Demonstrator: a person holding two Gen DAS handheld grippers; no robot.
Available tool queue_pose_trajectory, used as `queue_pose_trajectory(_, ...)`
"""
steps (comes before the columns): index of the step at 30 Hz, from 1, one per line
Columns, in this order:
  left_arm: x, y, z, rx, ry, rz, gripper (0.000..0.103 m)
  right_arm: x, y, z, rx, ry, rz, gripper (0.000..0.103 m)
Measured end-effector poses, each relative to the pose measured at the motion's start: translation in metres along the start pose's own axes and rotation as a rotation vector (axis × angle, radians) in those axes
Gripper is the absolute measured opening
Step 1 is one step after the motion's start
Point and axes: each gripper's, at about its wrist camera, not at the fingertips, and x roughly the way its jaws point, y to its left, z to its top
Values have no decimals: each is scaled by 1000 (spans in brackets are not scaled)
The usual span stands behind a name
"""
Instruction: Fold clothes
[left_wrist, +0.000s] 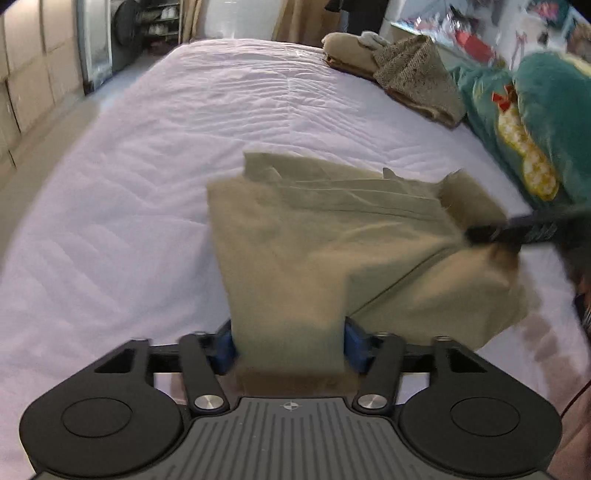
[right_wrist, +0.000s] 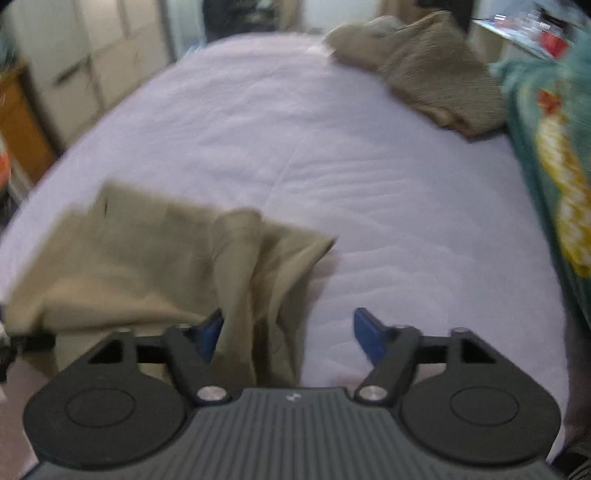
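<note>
Khaki garment (left_wrist: 332, 236) between left gripper (left_wrist: 290, 349) fingers

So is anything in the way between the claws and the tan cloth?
No, nothing visible. The left claw already has the cloth between its fingers. The right claw is open with a fold of the cloth lying in its gap, on the bed.

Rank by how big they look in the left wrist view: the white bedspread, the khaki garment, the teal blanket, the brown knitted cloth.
1. White bedspread.
2. Khaki garment, though it lies nearest the camera, so it looks enlarged.
3. Teal blanket, partly cut off at the edge.
4. Brown knitted cloth, farthest away.
</note>
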Motion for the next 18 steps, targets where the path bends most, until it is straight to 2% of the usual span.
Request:
queue_pose_trajectory(2,-16,9,7,-24,-13,-10,64,-17,-7,5,39,-51,29,77)
queue_pose_trajectory(4,-27,16,17,-48,-59,33,70,-27,-2,14,14,-85,44,85)
queue_pose_trajectory(5,-31,17,19,-53,-83,54,77,-29,0,18,2,-94,39,90)
queue_pose_trajectory(6,-33,17,22,-50,-98,58,80,-25,0,21,9,-93,45,90)
queue_pose_trajectory(9,-32,17,31,-39,-136,59,81,-14,2,25,32,-77,89,90)
queue_pose_trajectory(12,-18,26,47,-70,-161,66,83,-10,14,19,-21,-100,89,90)
queue_pose_trajectory(16,4,45,53,-191,-167,55,83,0,24,20,-77,-102,92,88)
queue_pose_trajectory(17,7,46,51,-189,-173,69,83,2,26,20,-91,-102,93,85)
queue_pose_trajectory(18,11,47,49,-183,-180,81,83,4,29,21,-105,-102,94,77)
